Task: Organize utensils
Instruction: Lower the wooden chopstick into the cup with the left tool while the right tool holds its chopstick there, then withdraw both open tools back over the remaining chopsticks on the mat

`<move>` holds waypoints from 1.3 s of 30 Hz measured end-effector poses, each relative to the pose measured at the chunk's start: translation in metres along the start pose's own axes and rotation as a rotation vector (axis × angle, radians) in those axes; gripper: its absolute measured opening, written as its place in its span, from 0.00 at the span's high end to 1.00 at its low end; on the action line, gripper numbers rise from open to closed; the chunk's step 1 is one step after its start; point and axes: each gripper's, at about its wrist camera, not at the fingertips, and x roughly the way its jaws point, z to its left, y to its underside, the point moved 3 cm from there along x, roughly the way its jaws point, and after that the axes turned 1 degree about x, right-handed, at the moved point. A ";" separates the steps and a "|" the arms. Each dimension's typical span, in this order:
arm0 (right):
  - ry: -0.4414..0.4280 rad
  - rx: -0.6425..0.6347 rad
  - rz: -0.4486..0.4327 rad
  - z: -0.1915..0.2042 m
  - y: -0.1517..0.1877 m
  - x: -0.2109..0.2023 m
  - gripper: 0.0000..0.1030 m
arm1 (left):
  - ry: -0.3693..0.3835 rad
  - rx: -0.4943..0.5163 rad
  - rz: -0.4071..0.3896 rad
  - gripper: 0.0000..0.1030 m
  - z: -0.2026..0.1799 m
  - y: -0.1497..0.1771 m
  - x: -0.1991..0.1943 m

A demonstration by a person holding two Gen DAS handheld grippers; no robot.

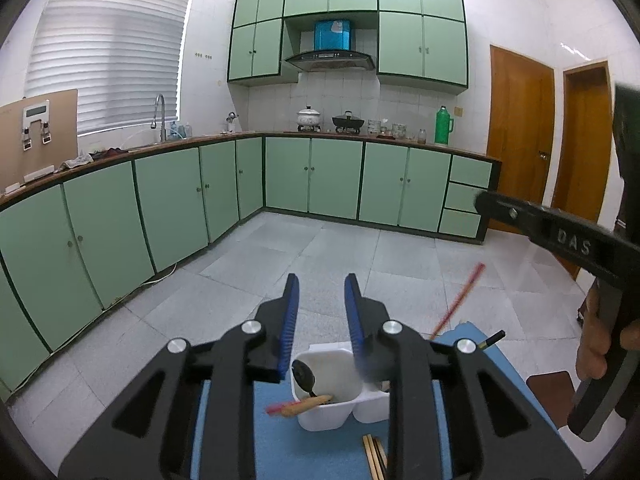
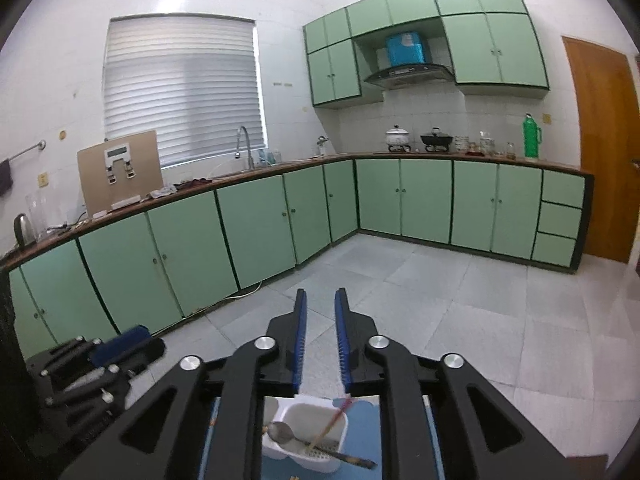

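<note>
A white divided utensil holder (image 1: pixel 340 410) stands on a blue mat (image 1: pixel 320 452) below my left gripper (image 1: pixel 322 284), which is open and empty, raised above it. A dark spoon (image 1: pixel 303 376), a red chopstick and a wooden handle (image 1: pixel 306 405) lie in the holder. A red chopstick (image 1: pixel 460 300) sticks up at the right, and wooden chopsticks (image 1: pixel 374 460) lie on the mat. My right gripper (image 2: pixel 321 300) is open and empty above the same holder (image 2: pixel 296 436), which holds a metal spoon (image 2: pixel 282 433) and a red chopstick (image 2: pixel 332 424).
The right gripper's body (image 1: pixel 560 236) and the hand holding it fill the right of the left wrist view. The left gripper's body (image 2: pixel 88 376) shows at the lower left of the right wrist view. Green cabinets (image 1: pixel 312 176) and a tiled floor (image 1: pixel 340 256) lie beyond.
</note>
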 end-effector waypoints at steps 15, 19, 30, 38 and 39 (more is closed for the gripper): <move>0.093 0.102 0.028 -0.030 0.119 -0.105 0.16 | -0.020 -0.036 0.045 0.34 -0.006 0.092 -0.087; 0.149 0.106 0.098 -0.024 0.170 -0.116 0.07 | -0.020 -0.034 0.140 0.30 -0.006 0.146 -0.095; 0.167 0.068 0.269 0.013 0.274 -0.118 0.07 | -0.051 -0.014 0.283 0.29 -0.003 0.244 -0.095; 0.116 0.041 0.397 0.035 0.314 -0.105 0.22 | -0.083 -0.004 0.358 0.29 0.006 0.268 -0.092; 0.115 0.032 0.417 0.037 0.318 -0.102 0.27 | -0.083 -0.005 0.360 0.29 0.006 0.269 -0.092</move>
